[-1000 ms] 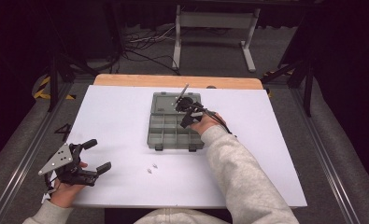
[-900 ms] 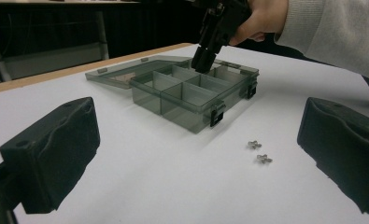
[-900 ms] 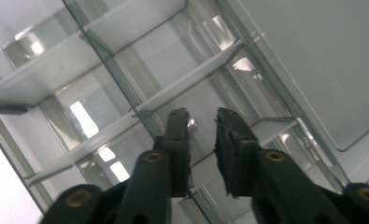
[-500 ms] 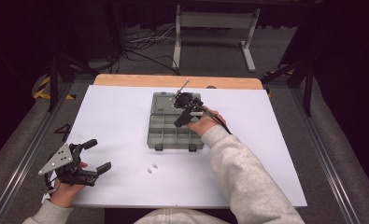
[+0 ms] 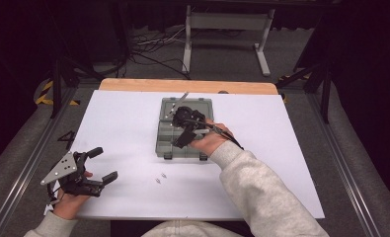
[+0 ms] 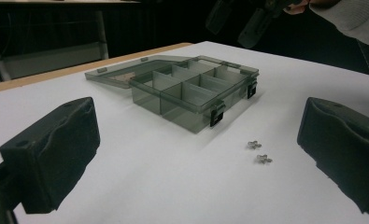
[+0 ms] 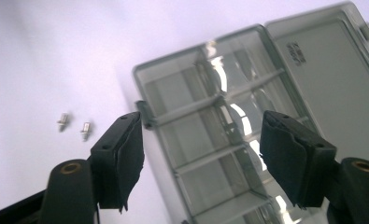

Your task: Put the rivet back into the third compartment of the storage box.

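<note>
Right claw over open organizer box, 2 small metal parts loose on the table

Near edge: left claw (image 5: 99, 164) sits on the white table (image 5: 123, 118) at the person's left, jaws spread wide, nothing between them. Just ahead, toward centre: 2 small metal parts (image 5: 160, 177) lie side by side on bare sheet, close to each other, apart from the box front and from both claws. Farther: grey compartment box (image 5: 167, 143) at table centre, lid (image 6: 121, 74) folded flat behind it, latches facing the person; the compartments I can see into look empty. Right claw (image 5: 181, 129) hangs above the box, jaws have just been opening, now about half apart, holding nothing; right gripper view shows the dividers (image 7: 205, 140) between its pads (image 7: 126, 158).
</note>
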